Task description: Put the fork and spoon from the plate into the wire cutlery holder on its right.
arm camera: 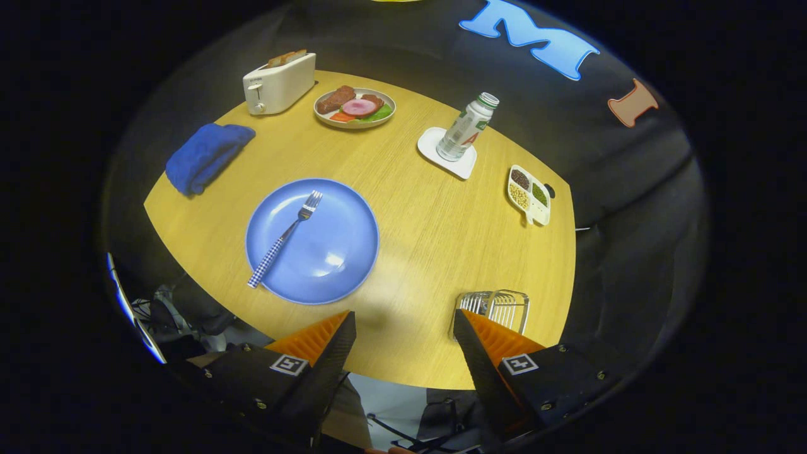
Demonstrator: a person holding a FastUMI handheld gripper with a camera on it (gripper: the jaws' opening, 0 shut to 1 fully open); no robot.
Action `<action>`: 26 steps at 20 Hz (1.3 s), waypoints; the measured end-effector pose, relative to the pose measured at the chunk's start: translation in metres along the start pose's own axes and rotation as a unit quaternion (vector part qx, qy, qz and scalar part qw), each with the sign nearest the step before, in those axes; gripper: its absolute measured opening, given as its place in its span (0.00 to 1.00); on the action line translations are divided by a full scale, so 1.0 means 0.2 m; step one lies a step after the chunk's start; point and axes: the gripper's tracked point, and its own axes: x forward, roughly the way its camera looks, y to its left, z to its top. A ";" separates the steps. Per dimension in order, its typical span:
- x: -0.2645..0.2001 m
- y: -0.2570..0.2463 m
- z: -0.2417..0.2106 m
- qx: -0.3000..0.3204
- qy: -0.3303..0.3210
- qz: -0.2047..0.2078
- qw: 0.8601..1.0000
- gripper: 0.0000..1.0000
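A round wooden table (435, 227) is seen from above and carries everything else. The largest item on it is a blue plate (334, 252), set just ahead of the left finger, at about eleven o'clock from the gripper (403, 325). A fork (287, 236) with a checked handle is laid across the plate's left half, tines toward one o'clock and handle end over the rim at seven o'clock. No spoon can be made out on the plate.

A folded blue cloth (205, 156) is placed at ten o'clock from the plate, near the table's edge. A cream toaster (278, 83) with slices in its slots is stood beyond the cloth, at twelve o'clock from the plate. Just beside it, at three o'clock, a dish of food (355, 107) is set. A clear bottle (466, 128) is stood upright on a white coaster (446, 154), at two o'clock from the plate. A small divided tray (528, 194) of beans and seeds is placed at four o'clock from the bottle.

The wire cutlery holder (498, 306) is found at four o'clock from the plate, partly hidden behind the right finger's tip. The fingers are held wide apart, with nothing between them, above the table's near edge.
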 end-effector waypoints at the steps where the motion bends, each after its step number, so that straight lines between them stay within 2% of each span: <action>1: 0.00 0.02 0.01 -0.001 -0.005 0.004 1.000 0.96; 7: 0.03 0.19 0.11 0.037 -0.048 0.022 0.998 0.96; 10: 0.07 0.32 0.17 0.065 -0.065 0.052 0.994 0.96; 19: 0.19 0.62 0.22 0.086 -0.051 0.080 0.992 0.96; 26: 0.34 0.70 0.19 0.129 -0.030 0.080 0.988 0.96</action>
